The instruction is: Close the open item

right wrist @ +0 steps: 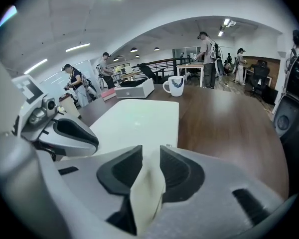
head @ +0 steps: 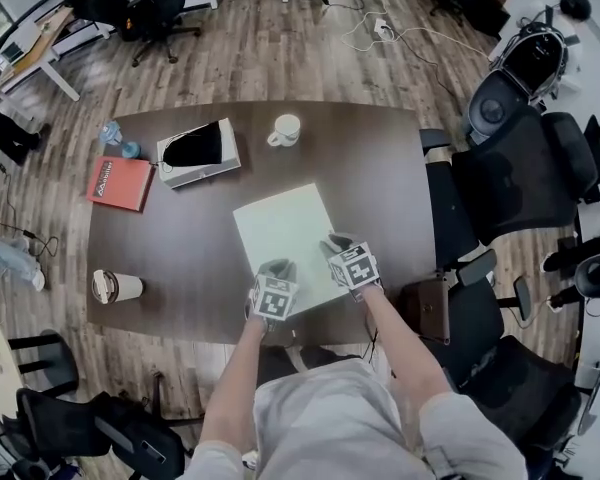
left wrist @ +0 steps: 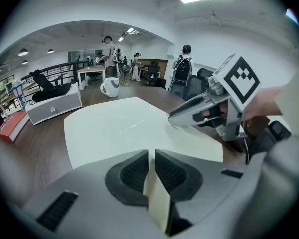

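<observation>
Brown table (head: 380, 168): left claw (left wrist: 152, 156) nearly shut, pinching white folder (head: 285, 230) edge; right claw (right wrist: 150, 153) slightly wider, gripping same edge.

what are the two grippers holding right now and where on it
Both the left gripper and the right gripper pinch the near edge of the pale folder, side by side.

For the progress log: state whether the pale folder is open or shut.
Cannot tell. The pale folder lies flat on the table; the left gripper and right gripper each pinch its thin near edge.
</observation>
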The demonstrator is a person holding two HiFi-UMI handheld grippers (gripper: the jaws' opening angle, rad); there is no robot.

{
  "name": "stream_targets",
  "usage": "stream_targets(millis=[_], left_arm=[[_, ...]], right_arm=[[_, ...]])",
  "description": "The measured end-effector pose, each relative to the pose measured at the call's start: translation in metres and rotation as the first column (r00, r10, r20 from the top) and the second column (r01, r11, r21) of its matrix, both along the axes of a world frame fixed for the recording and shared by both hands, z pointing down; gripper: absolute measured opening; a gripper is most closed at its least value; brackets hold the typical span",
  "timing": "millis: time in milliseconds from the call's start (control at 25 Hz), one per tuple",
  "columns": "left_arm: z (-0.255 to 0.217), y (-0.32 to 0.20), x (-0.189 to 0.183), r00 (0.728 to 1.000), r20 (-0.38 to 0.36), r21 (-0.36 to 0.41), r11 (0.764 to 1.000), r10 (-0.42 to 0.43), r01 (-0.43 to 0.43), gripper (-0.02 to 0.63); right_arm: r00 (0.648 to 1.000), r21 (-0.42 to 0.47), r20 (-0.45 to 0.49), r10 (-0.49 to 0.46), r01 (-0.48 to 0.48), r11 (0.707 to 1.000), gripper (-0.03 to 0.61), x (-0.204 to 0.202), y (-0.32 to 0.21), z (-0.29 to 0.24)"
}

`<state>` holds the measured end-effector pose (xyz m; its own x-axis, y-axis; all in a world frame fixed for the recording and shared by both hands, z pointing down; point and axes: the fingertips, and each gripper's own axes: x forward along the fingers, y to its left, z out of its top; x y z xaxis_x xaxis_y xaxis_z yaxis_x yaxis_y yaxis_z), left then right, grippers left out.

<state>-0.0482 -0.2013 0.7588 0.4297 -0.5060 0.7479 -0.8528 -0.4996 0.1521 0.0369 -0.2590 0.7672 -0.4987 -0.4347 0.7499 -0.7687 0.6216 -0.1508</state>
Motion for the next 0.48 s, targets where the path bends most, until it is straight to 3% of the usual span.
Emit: stream_targets(millis=[80, 160, 480], left_arm=[[-0.003, -0.001, -0.001, 1.000, -0.010, 0.015, 1.000, 0.002, -0.002, 0.038], [-0.011, 0.000, -0.001, 1.000, -0.029, 0.048, 0.999, -0.003, 0.004, 0.038], [-0.066, 0.018, -0.023, 0.989, -0.100, 0.148, 0.981, -0.112, 0.126, 0.038]], right_arm=[[1.000, -0.015, 0.029, 0.001, -0.001, 1.000, 0.109, -0.001, 0.000, -0.003], [0.999, -0.005, 0.037, -0.003, 0.003, 1.000, 0.146, 0.000, 0.002, -0.011], [0.994, 0.088, 0.104, 0.039, -0.048, 0.995, 0.152, 0.011, 0.018, -0.057]])
